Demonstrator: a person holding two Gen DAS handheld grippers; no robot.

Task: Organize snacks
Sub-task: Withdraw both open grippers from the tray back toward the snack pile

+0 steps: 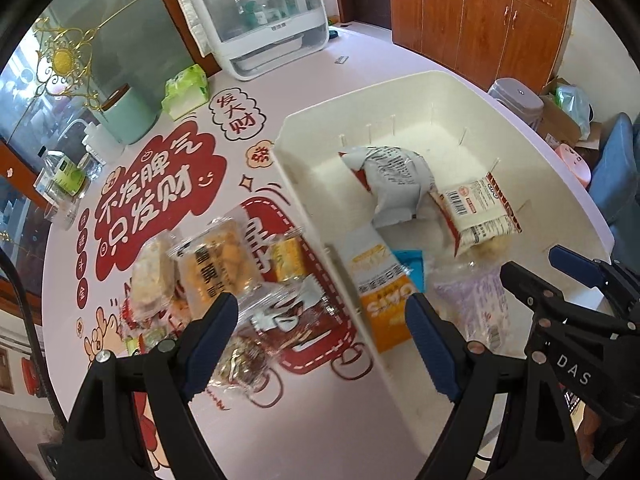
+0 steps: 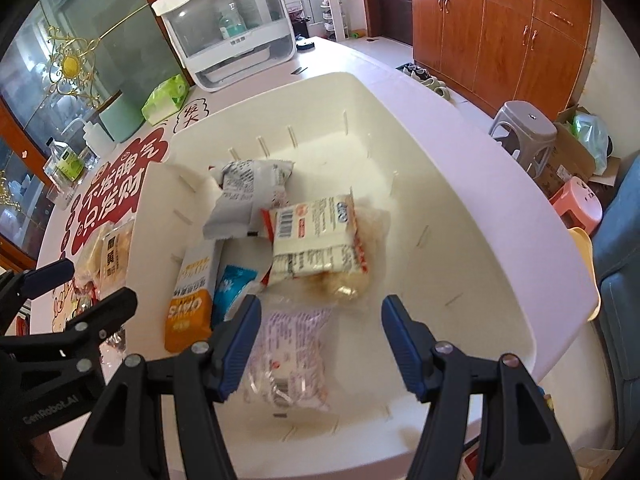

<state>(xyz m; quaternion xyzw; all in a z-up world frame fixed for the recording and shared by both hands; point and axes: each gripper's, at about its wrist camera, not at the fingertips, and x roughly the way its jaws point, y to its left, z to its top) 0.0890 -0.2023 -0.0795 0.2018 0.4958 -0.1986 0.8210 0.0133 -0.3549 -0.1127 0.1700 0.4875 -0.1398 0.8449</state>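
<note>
One white bin [image 2: 460, 216] sitting on table [image 1: 304, 80], holding five packets: grey bag [image 2: 248, 196] at 12 o'clock, white barcode pack [image 2: 316, 236] lying centre, orange oats pack [image 2: 192, 300] leaning at 9 o'clock, blue packet [image 2: 232, 288] beside it, clear purple-print pack [image 2: 288, 344] at 6.

Loose snack pile [image 1: 216, 272] waiting outside bin at 9 o'clock.

Left gripper [image 1: 320, 336] hovering spread, straddling bin wall, gripping nothing.

Right gripper [image 2: 320, 336] hovering spread over purple-print pack, pinching nothing.

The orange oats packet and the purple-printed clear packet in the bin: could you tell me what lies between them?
A blue packet lies between the oats packet and the purple-printed packet, clearest in the right wrist view.
</note>
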